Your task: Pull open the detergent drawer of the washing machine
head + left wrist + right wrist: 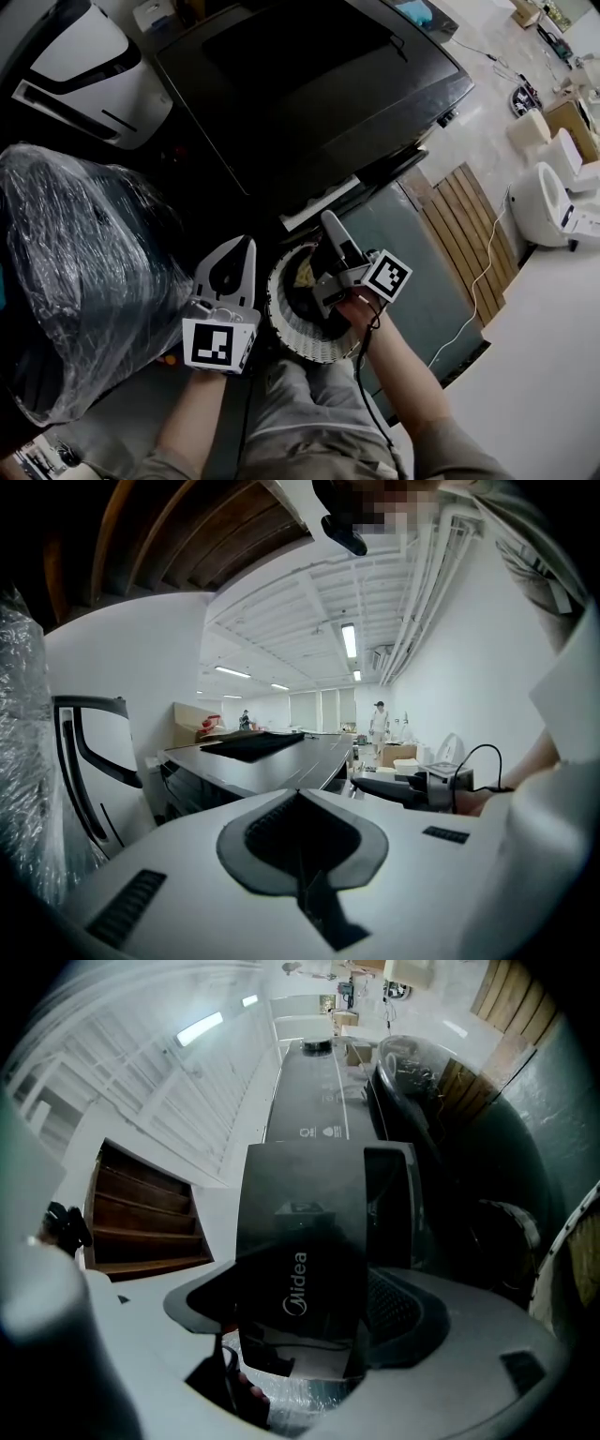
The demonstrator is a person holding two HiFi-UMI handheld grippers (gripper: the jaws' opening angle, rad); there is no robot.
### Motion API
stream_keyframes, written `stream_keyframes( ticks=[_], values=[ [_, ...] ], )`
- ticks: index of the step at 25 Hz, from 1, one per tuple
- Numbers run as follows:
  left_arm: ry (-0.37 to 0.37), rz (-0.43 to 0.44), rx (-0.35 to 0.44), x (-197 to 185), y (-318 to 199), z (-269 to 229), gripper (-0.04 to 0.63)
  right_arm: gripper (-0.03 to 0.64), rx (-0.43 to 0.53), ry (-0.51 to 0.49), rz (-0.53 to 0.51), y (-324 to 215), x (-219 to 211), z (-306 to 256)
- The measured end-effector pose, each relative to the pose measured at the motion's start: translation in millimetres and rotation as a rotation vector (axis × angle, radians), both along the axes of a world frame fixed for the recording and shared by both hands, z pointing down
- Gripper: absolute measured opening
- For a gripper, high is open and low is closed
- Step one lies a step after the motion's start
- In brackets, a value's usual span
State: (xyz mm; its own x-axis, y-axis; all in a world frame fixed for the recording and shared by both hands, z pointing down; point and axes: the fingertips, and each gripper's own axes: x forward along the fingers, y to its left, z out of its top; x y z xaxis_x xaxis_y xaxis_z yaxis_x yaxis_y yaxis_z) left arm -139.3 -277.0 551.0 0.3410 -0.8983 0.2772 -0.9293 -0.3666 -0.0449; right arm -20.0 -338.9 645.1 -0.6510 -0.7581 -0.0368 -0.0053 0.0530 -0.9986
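The right gripper (305, 1307) clamps the drawer (300, 1213), seemingly partly pulled out already; the left gripper (300, 803) is closed, empty.

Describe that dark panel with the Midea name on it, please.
The panel, apparently the detergent drawer's front, is long, dark and glossy. It looks like plastic and has a pale Midea logo running along it and faint reflections on its surface. It sits between the jaws of the right hand-held gripper, which seem to press on its two long edges. How far out it stands cannot be told.
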Motion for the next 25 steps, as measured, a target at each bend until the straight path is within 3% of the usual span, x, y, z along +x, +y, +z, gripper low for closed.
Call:
stream_keyframes(
  ticks=[4,8,25],
  values=[
    [0.024,-0.004,-0.021,4,4,-2,0.015,0.43,-0.008,0.003,0.007,19,14,0],
    [-0.007,0.029,-0.008,9,9,-2,0.015,0.43,-0.02,0.009,0.02,37,29,1],
    [0.005,0.069,-0.015,28,35,-13,0.015,0.416,-0.068,0.014,0.073,80,63,3]
  ],
)
